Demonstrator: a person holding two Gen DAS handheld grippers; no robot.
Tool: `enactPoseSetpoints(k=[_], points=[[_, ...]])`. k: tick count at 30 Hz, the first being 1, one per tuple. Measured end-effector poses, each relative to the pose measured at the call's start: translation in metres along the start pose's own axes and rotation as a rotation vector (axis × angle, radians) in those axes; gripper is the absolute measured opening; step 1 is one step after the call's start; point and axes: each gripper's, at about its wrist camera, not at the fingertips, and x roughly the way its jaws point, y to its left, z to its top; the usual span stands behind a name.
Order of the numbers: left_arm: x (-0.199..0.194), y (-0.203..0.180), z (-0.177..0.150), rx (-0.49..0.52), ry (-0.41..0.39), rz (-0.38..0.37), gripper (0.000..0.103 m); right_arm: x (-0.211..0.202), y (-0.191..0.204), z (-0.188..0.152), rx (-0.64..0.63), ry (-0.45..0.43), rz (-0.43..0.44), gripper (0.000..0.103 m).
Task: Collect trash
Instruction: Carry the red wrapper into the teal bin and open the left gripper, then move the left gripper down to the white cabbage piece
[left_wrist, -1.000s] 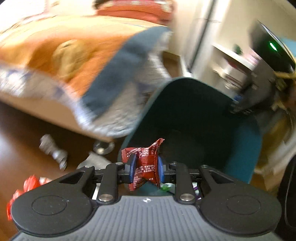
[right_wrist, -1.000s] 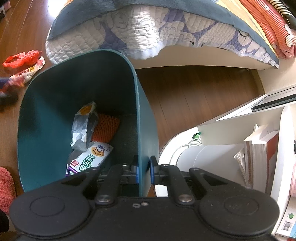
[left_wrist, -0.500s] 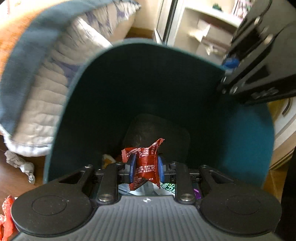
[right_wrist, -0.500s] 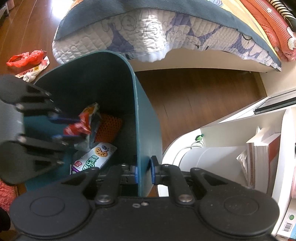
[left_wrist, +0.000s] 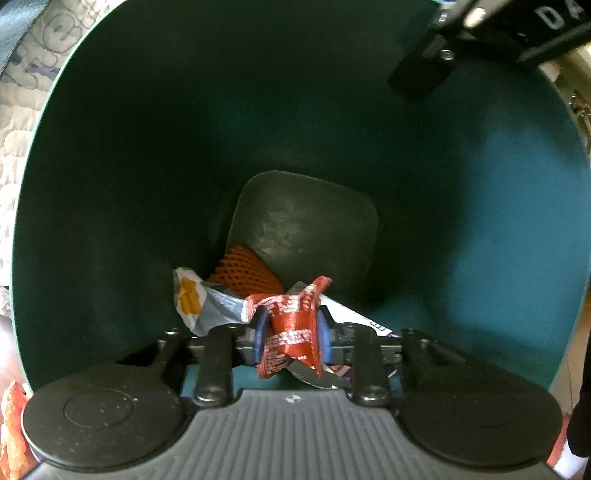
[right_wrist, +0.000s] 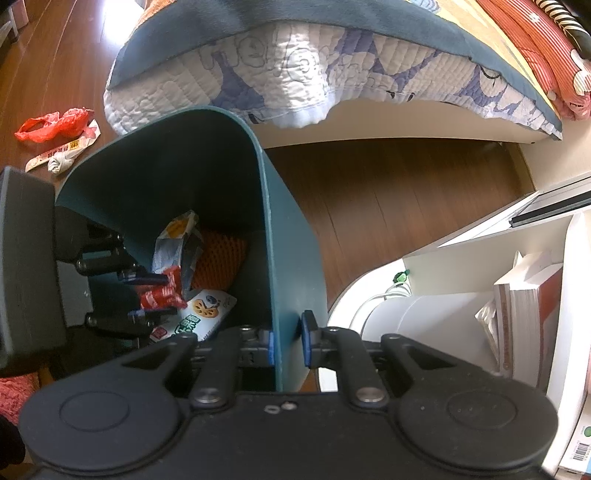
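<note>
Left gripper (left_wrist: 290, 338): jaws opening, red wrapper (left_wrist: 291, 325) between the blue pads and in contact with both; it has not dropped. Gripper is inside the mouth of the teal bin (left_wrist: 498, 221), pointing steeply down.

Key relation: the wrapper hangs directly above the bin's contents, so release alone should land it inside. Its long axis runs roughly along the fingers, crumpled ends sticking out above and below the pads. The left hand is the one at the drop.

Right gripper (right_wrist: 286, 341): narrow, clamped on the bin's near wall, one pad inside, one outside, steadying the bin.

Bin contents, beyond the wrapper: silver-and-yellow packet (left_wrist: 199, 302), orange foam net (left_wrist: 243, 271), white snack pack (right_wrist: 205, 314).

Outside the bin, on the wood floor (right_wrist: 388, 192), well apart: red plastic bag (right_wrist: 55, 123), long printed wrapper (right_wrist: 61, 151), crumpled white paper (right_wrist: 61, 162). Quilt (right_wrist: 295, 70) overhangs behind the bin.

View difference: the left wrist view shows pad contact and the bin's bottom; only the right wrist view shows the floor litter to be collected, the wall grip, and the left gripper from the side.
</note>
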Motion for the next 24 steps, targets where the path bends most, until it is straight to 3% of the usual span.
enactPoseSetpoints(k=[2,7,13,16,21,24], points=[[-0.004,0.001,0.000,0.018,-0.014,0.010,0.034,0.000,-0.001,0.000,0.003,0.000,0.002,0.013],[-0.020,0.008,-0.004,0.003,-0.074,0.003,0.057,0.001,-0.002,0.001,0.001,0.002,0.003,0.013],[-0.053,0.020,-0.021,-0.017,-0.165,0.020,0.062,0.002,-0.003,0.001,-0.001,0.004,0.000,0.012],[-0.078,0.036,-0.032,-0.076,-0.223,0.023,0.074,0.002,-0.004,0.002,-0.003,0.005,-0.001,0.012],[-0.119,0.073,-0.062,-0.207,-0.296,0.075,0.075,0.004,-0.006,0.001,-0.011,0.016,0.002,0.012],[-0.134,0.101,-0.085,-0.292,-0.313,0.147,0.080,0.005,-0.008,-0.002,-0.012,0.031,0.004,0.011]])
